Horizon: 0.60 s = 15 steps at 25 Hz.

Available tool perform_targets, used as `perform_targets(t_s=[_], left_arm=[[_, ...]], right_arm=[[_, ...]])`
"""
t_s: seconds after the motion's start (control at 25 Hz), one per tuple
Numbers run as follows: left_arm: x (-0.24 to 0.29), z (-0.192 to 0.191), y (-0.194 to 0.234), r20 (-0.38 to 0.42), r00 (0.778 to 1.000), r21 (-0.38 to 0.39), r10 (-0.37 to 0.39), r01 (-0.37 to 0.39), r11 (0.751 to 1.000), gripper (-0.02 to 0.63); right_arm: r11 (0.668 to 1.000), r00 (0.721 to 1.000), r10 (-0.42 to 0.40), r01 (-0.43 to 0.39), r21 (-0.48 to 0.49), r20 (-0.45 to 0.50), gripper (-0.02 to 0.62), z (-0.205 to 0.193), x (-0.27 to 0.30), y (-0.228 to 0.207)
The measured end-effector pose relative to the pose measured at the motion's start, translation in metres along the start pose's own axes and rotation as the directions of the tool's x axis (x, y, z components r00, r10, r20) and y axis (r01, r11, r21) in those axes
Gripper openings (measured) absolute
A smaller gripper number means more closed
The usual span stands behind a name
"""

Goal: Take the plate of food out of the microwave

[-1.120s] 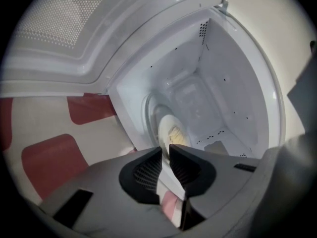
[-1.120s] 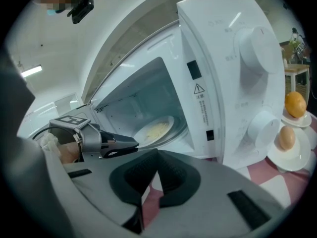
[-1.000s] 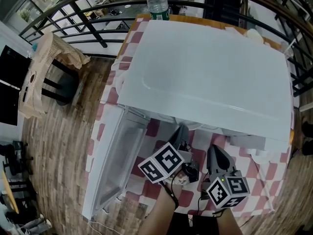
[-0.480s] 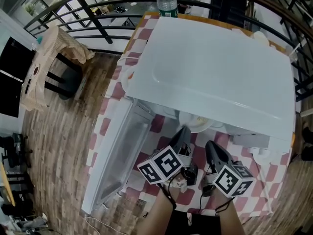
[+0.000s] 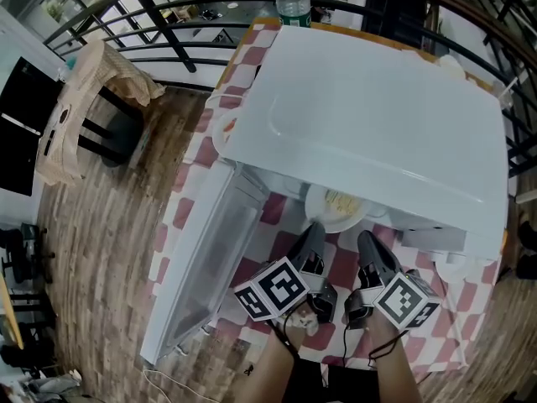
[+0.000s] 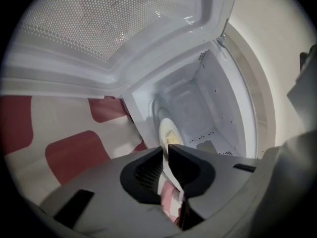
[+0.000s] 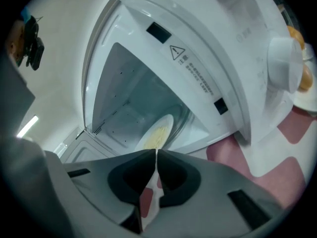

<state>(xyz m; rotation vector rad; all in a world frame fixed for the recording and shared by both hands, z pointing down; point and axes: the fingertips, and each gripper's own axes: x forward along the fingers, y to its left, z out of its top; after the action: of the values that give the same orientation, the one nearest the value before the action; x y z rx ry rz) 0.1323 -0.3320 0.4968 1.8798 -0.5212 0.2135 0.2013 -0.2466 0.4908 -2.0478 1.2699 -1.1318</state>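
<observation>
The left tool (image 6: 165,151), jaws just easing apart, and right tool (image 7: 154,153) pinched the plate (image 6: 165,128) rim ahead; loosening could tip it, spilling food (image 5: 340,201).

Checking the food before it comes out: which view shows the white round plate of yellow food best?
The head view: it looks down onto the white round plate of yellow food, its far part under the white microwave. The gripper views show it slanted, near rim behind the left claw or right claw.
</observation>
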Motion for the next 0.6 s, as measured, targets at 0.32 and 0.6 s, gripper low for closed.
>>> perform_targets(t_s=[0.32, 0.6], left_arm=[[-0.003, 0.000, 0.001, -0.002, 1.000, 0.016, -0.003, 0.003, 1.000, 0.058], [-0.006, -0.001, 0.007, -0.007, 1.000, 0.025, -0.008, 0.008, 1.000, 0.060]], right_arm=[[0.967, 0.992, 0.122, -0.125, 0.222, 0.028, 0.041, 0.003, 0.010, 0.012], [0.962, 0.987, 0.161, -0.160, 0.223, 0.011, 0.086, -0.002, 0.020, 0.019]])
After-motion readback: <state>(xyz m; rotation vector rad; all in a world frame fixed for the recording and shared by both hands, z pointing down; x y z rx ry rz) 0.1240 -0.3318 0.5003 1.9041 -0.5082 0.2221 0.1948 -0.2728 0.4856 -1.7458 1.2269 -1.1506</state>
